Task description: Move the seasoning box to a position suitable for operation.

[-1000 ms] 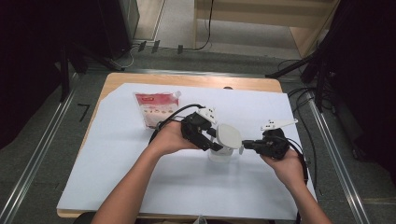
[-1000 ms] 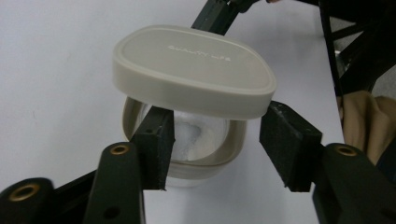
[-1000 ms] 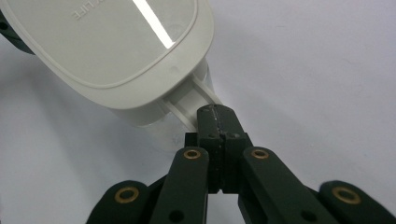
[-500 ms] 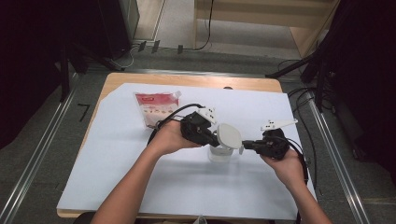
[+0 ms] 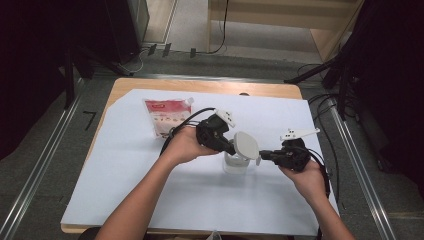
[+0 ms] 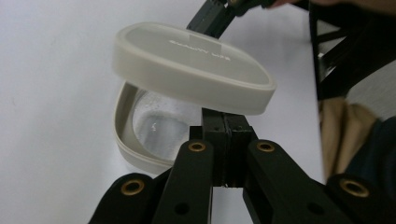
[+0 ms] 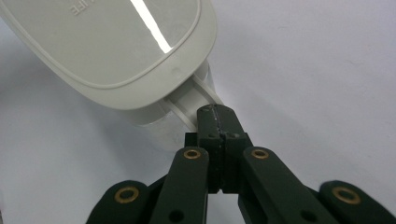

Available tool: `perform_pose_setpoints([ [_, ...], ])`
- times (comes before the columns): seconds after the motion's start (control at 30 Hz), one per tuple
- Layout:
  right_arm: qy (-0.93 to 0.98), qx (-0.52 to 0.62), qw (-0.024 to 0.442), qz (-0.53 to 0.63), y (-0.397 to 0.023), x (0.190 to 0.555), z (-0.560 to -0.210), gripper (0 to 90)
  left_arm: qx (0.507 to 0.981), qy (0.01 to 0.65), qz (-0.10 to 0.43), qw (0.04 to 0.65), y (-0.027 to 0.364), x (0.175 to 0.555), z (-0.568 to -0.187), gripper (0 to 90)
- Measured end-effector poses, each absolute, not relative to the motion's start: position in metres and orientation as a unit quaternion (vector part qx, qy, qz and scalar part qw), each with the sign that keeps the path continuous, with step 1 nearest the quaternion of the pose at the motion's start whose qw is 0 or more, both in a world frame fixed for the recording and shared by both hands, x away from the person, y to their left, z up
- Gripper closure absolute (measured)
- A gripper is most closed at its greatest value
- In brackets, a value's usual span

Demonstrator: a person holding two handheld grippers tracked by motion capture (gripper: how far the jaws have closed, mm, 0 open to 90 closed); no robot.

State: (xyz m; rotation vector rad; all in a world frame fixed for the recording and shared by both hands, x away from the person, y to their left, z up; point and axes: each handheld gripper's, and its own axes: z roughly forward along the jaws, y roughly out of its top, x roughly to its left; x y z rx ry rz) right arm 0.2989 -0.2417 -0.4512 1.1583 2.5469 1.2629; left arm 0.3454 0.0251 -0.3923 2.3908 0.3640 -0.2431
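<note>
A pale grey rounded-rectangle plastic lid (image 5: pixel 246 145) hangs tilted just above a clear plastic container with a matching grey rim (image 5: pixel 235 163), which stands on the white sheet (image 5: pixel 150 190) covering the wooden table (image 5: pixel 200 86), near the sheet's middle. In the left gripper view the lid (image 6: pixel 191 65) shows faint embossed lettering, and the open container (image 6: pixel 149 126) sits beneath it. The left gripper (image 5: pixel 231 148) has its 2 jaws pressed together under the lid's near edge; whether they pinch it I cannot tell. The right gripper (image 5: pixel 263 155) is clamped on the container's rim tab (image 7: pixel 194 100). A red-and-white pouch (image 5: pixel 167 117) lies well apart, toward the far left.
</note>
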Motion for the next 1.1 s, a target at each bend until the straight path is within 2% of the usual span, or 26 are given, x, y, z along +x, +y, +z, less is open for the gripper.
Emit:
perform_pose_setpoints([
  [0.23, 0.826, 0.377, 0.036, 0.416, -0.242, 0.298, -0.452, 90.0, 0.929, 0.128, -0.081, 0.339, 0.018, 0.345, -0.387, 90.0],
  [0.5, 0.823, 0.376, 0.033, 0.424, -0.245, 0.297, -0.455, 90.0, 0.924, 0.144, -0.093, 0.342, 0.013, 0.353, -0.381, 90.0],
  [1.1, 0.820, 0.379, 0.032, 0.428, -0.246, 0.294, -0.456, 90.0, 0.925, 0.138, -0.095, 0.342, -0.016, 0.354, -0.377, 89.3],
])
